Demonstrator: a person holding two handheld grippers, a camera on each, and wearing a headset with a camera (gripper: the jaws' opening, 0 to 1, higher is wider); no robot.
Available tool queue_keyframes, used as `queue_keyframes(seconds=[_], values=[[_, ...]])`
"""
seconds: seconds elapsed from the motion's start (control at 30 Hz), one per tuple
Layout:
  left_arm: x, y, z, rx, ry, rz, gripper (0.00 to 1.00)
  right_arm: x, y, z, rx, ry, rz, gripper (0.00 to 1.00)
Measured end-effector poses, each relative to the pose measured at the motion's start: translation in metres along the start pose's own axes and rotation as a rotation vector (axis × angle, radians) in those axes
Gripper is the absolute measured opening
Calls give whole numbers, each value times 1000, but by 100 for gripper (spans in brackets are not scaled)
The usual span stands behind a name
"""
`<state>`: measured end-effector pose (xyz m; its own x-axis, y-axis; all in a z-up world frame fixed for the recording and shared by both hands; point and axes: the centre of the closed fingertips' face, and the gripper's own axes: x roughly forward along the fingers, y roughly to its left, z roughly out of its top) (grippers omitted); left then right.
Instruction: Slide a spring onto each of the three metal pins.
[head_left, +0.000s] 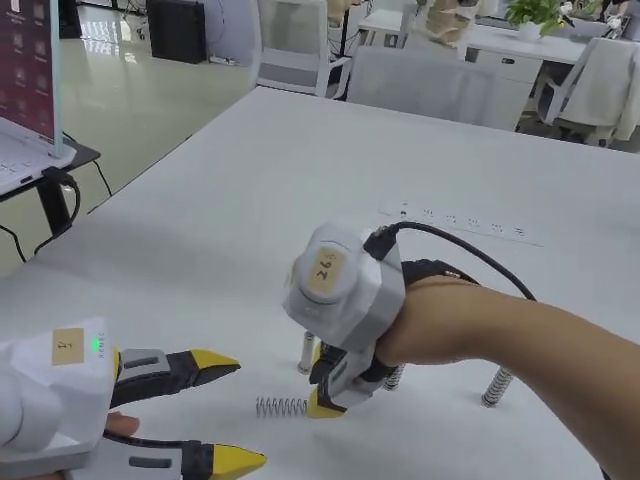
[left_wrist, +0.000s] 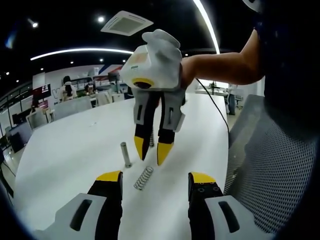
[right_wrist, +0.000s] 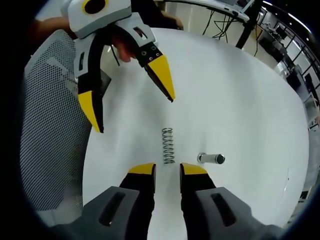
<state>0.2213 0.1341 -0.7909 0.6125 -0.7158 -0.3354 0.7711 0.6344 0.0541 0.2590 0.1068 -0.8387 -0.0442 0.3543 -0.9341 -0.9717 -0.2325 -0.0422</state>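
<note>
Left gripper (head_left: 229, 411) sits nearest, low on the person's left. Its yellow-tipped jaws are spread wide with nothing between them, and they point across the white table (head_left: 200, 230) toward the work. In the left gripper view the gap between the jaws opens toward the loose spring (left_wrist: 143, 178).

The spring lies flat on the table, on no pin, between the two grippers. Right gripper (head_left: 325, 402) comes next, held in a hand and tilted tips-down over the end of the spring away from the left gripper. Its jaws are a little apart and pinch nothing. In the right gripper view the spring's near end sits just ahead of the gap between the tips, and I cannot tell whether it touches them.

Bare pin (head_left: 306, 352) stands upright on the table just beside the right gripper's tips, near the spring but apart from it, and carries no coil.

Sprung pin (head_left: 497, 387) stands off to the right of the forearm, slightly tilted, with a coil around it. Another coiled pin shows partly behind the right gripper's body, mostly hidden.

Black cable (head_left: 470, 255) runs from the right gripper over the arm. Further back a white power strip (head_left: 460, 222) lies flat on the table. Beyond the table's far edge are grey chairs (head_left: 420, 85) and more tables.
</note>
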Motion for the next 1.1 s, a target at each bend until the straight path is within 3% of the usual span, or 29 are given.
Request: queue_keyframes(seconds=[0.5,1.1], values=[[-4,3,-4,-7,5,7,47,17,0,-3,-1,30,22,15],[-5,3,-5,-12,12,13,46,23,-1,-4,-18,40,36,11]])
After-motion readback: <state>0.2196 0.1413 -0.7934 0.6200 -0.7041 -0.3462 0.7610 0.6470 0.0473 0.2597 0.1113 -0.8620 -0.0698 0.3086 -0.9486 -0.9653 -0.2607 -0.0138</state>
